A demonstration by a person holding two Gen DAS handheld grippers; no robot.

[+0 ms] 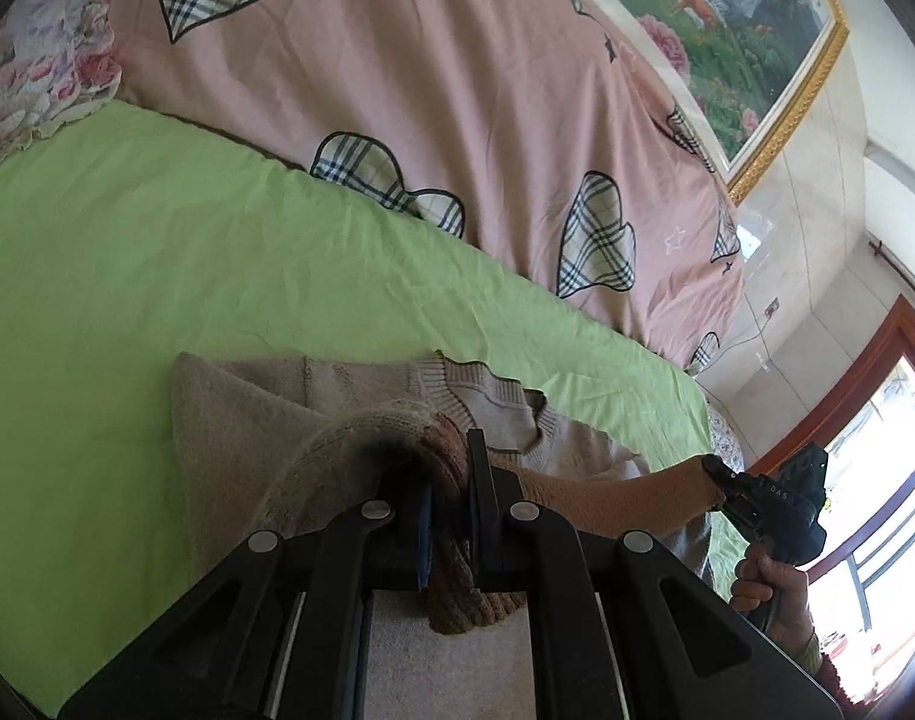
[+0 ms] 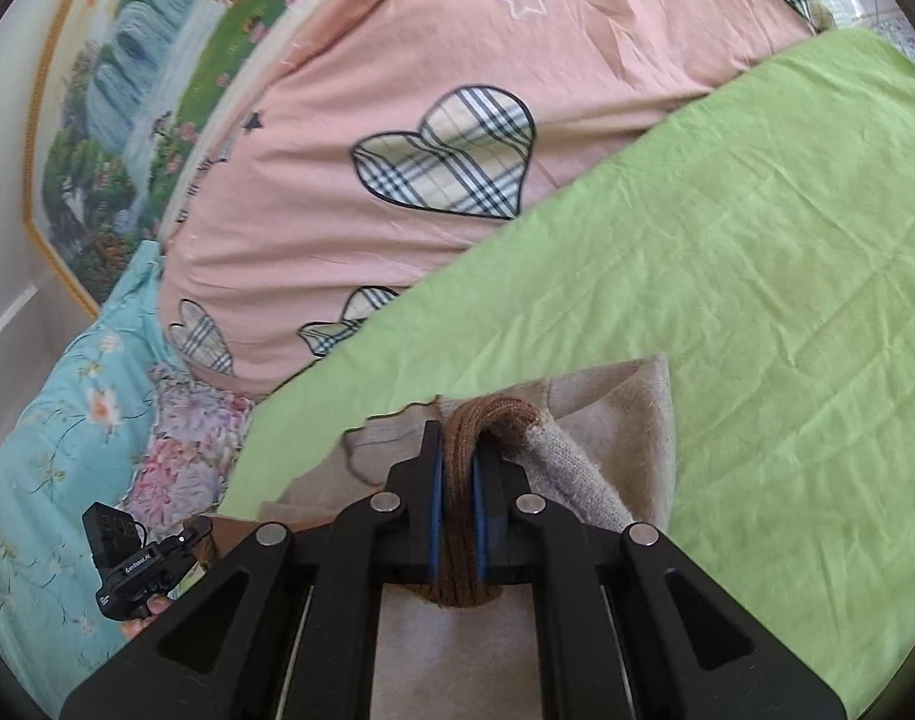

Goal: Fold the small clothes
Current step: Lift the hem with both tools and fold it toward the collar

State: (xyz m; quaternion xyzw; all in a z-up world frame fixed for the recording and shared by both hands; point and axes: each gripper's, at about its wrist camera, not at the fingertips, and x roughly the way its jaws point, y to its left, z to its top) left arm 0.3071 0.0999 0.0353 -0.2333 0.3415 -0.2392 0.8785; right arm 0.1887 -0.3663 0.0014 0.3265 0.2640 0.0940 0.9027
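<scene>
A small beige knit sweater (image 1: 247,420) with a brown ribbed hem lies on the green sheet (image 1: 157,252). My left gripper (image 1: 451,480) is shut on the sweater's brown hem, with fabric bunched between the fingers. The right gripper (image 1: 751,498) shows at the right of the left wrist view, holding the other end of the hem, which is stretched between the two. In the right wrist view my right gripper (image 2: 457,468) is shut on the brown hem (image 2: 487,414), with the beige sweater (image 2: 625,420) folded beneath. The left gripper (image 2: 181,540) shows at lower left.
A pink quilt with plaid hearts (image 1: 457,120) lies along the far side of the green sheet (image 2: 757,240). A floral pillow (image 1: 31,78) is at one end, and a turquoise floral cover (image 2: 55,420) at the other. A framed picture (image 1: 727,18) hangs on the wall.
</scene>
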